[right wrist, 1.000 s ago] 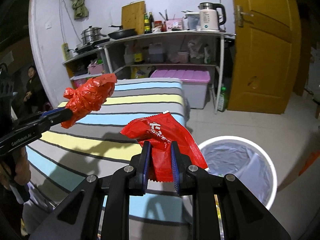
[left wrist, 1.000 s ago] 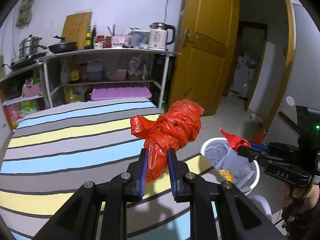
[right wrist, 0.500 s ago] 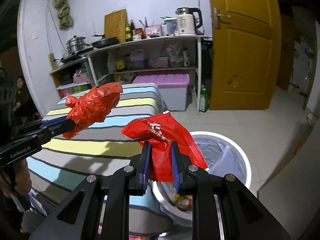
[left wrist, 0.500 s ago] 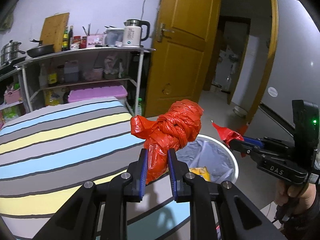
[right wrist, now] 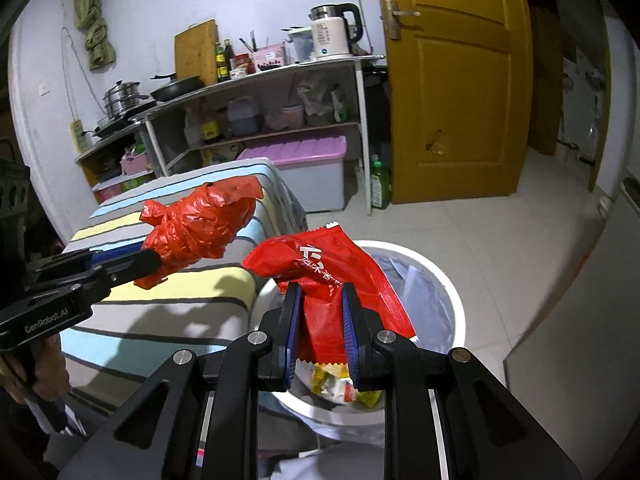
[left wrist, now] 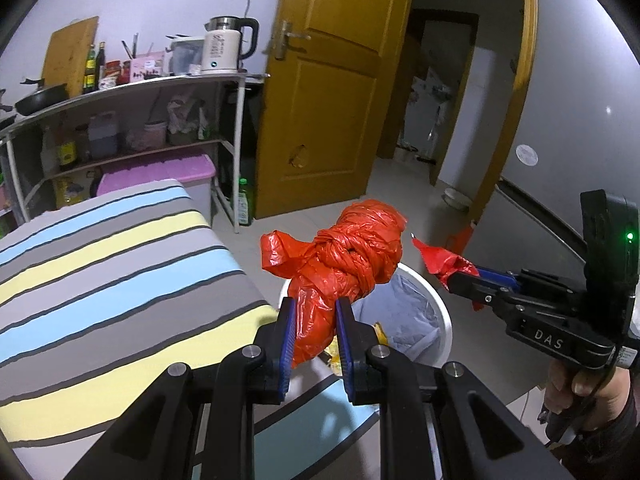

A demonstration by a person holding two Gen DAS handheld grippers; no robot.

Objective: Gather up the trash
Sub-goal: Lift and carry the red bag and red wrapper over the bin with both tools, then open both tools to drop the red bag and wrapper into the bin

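Note:
My left gripper is shut on a knotted red plastic bag and holds it in the air over the near rim of a white trash bin. My right gripper is shut on a red snack wrapper with white lettering, held above the bin, which has a grey liner and yellow wrappers inside. The right gripper with its wrapper also shows at the right of the left wrist view. The left gripper with the bag shows at the left of the right wrist view.
A striped bed lies left of the bin. Behind it stands a metal shelf rack with a kettle, pans and bottles, and a purple-lidded box. An open yellow door leads to a tiled floor.
Both grippers have swung right from over the bed to over the bin, each still holding its red trash. The bin now sits directly below them.

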